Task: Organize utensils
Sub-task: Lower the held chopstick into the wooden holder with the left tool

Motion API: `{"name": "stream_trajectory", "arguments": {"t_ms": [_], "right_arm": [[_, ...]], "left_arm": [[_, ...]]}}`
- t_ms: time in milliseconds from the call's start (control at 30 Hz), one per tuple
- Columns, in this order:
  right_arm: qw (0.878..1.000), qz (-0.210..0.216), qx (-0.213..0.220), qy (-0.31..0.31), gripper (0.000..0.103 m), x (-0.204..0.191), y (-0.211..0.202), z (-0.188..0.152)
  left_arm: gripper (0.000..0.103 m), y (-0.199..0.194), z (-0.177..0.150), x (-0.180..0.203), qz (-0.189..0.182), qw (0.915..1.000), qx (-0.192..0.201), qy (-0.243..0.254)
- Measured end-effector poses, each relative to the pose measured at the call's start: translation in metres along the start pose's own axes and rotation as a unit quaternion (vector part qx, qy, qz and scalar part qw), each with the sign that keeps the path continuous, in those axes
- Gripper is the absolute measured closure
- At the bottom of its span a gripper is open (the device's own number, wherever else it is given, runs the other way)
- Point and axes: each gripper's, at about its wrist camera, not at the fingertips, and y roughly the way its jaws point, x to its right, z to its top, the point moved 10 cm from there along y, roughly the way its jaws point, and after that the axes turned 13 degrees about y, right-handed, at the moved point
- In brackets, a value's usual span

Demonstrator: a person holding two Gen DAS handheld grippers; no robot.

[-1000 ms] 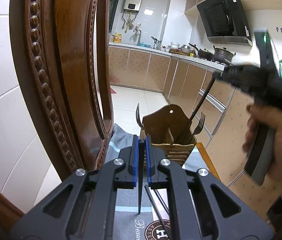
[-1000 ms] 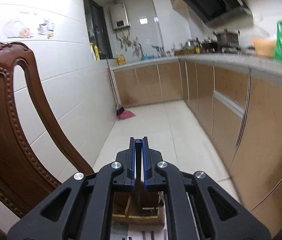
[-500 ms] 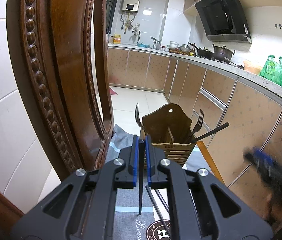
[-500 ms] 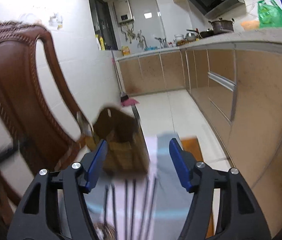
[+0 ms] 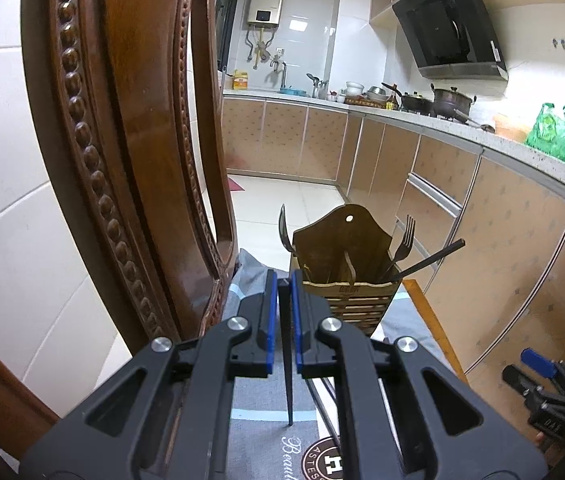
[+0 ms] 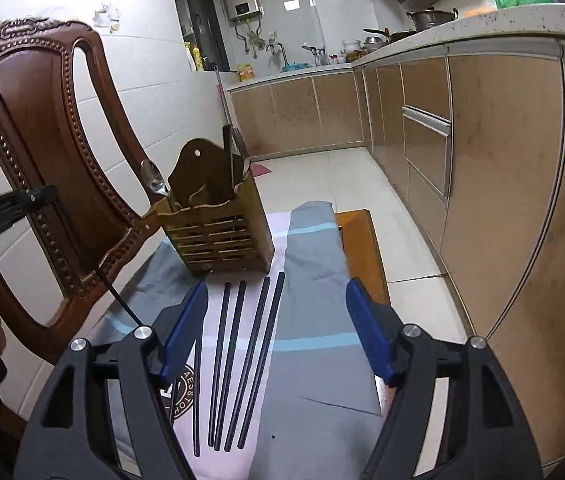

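Note:
My left gripper [image 5: 283, 286] is shut on a black chopstick [image 5: 287, 376] that hangs point down, just in front of the wooden utensil holder [image 5: 346, 292]. The holder holds a spoon [image 5: 284, 230], a fork [image 5: 402, 240] and one slanted black chopstick [image 5: 430, 258]. In the right wrist view the holder [image 6: 218, 232] stands at the far end of the cloth, and several black chopsticks [image 6: 242, 356] lie on the cloth before it. My right gripper [image 6: 278, 320] is open and empty, low over those chopsticks. The left gripper [image 6: 6, 204] shows at the left.
A carved wooden chair back [image 5: 130, 160] stands close on the left. A grey and white cloth [image 6: 318, 292] covers the small wooden table [image 6: 362, 236]. Kitchen cabinets [image 6: 482, 160] run along the right, across a tiled floor.
My right gripper let go of a chopstick in the holder, opened, and dropped down to the loose chopsticks on the cloth. The left gripper has stayed still with its chopstick.

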Motion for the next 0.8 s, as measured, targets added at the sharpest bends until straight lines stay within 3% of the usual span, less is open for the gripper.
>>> {"name": "stream_trajectory", "arguments": {"t_ms": [267, 467, 633, 800], "right_arm": [[1.000, 0.010, -0.008, 0.019, 0.033, 0.010, -0.005, 0.006], [0.999, 0.011, -0.012, 0.044, 0.033, 0.026, -0.006, 0.012], [0.998, 0.013, -0.016, 0.058, 0.033, 0.033, -0.004, 0.013], [0.998, 0.018, -0.020, 0.058, 0.033, 0.030, 0.000, 0.013]], "left_arm": [[0.097, -0.004, 0.029, -0.002, 0.030, 0.9995, 0.001, 0.012], [0.096, -0.021, 0.089, -0.004, 0.037, 0.9987, 0.031, 0.017], [0.097, -0.016, 0.146, -0.002, 0.014, 0.9979, 0.063, -0.006], [0.097, 0.014, 0.173, 0.003, -0.002, 0.9979, 0.060, -0.026]]}}
